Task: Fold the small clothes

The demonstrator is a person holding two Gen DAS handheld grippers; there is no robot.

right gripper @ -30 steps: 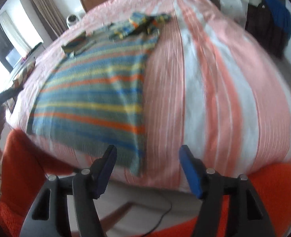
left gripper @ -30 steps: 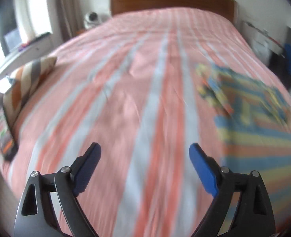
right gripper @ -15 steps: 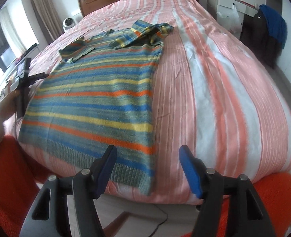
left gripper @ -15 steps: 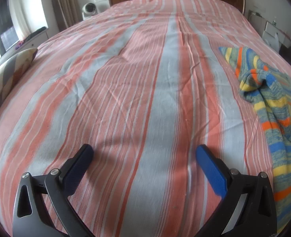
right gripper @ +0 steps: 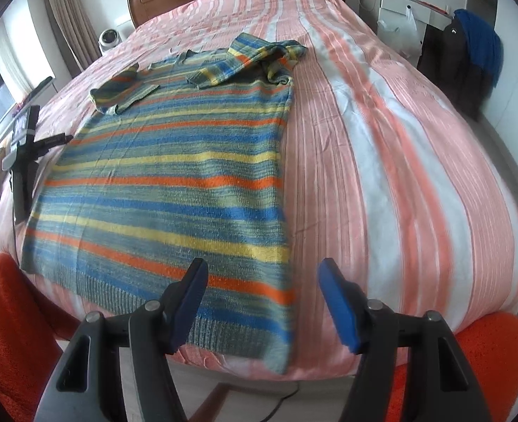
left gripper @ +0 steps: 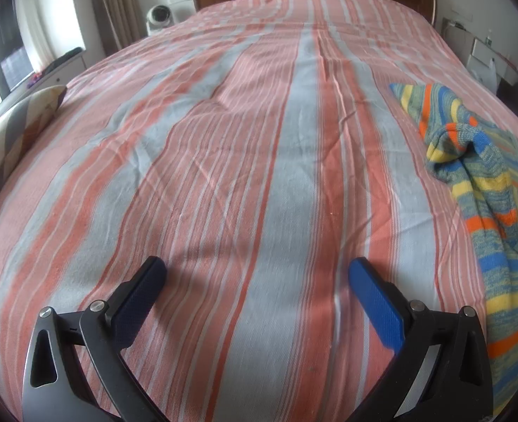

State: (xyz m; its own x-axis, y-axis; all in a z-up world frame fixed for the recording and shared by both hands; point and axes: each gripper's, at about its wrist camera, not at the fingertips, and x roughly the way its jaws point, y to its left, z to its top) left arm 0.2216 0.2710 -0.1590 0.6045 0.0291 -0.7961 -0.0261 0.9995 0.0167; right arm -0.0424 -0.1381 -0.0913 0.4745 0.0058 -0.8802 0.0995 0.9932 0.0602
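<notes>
My left tongs (left gripper: 257, 274) have just been opening and now gape wide over the bare striped bedspread (left gripper: 223, 161), nothing between the pads. The striped knit sweater (right gripper: 174, 183) lies flat on the bed, hem at the near edge, both sleeves folded in across the chest; from the left camera it sits off to the right. My right tongs (right gripper: 262, 277) hover partly open above the hem's right corner, holding nothing.

One striped sweater (right gripper: 174, 183) on one bed (right gripper: 382, 161); one cushion (left gripper: 9, 140); two claws (one per hand).
</notes>
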